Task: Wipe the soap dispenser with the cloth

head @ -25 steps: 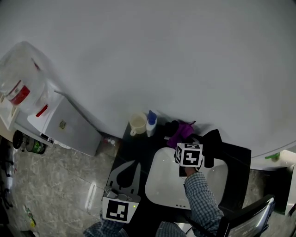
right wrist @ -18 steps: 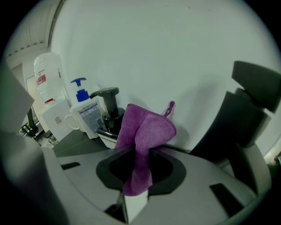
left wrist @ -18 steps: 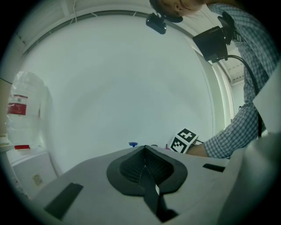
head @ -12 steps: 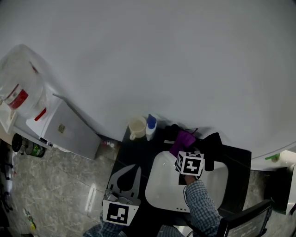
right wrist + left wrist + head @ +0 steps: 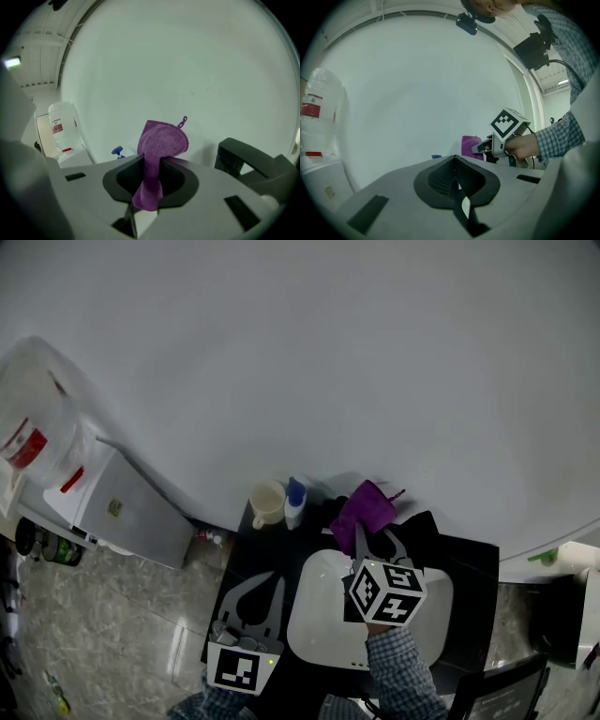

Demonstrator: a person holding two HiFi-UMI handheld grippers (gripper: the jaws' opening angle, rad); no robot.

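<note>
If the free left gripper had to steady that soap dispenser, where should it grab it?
Probably grip the dispenser by its white body, below the blue pump, coming from the front. It stands upright with the wall behind it and a cup close at its left, so the front is freest. The left gripper is shut, so it must open first.
</note>
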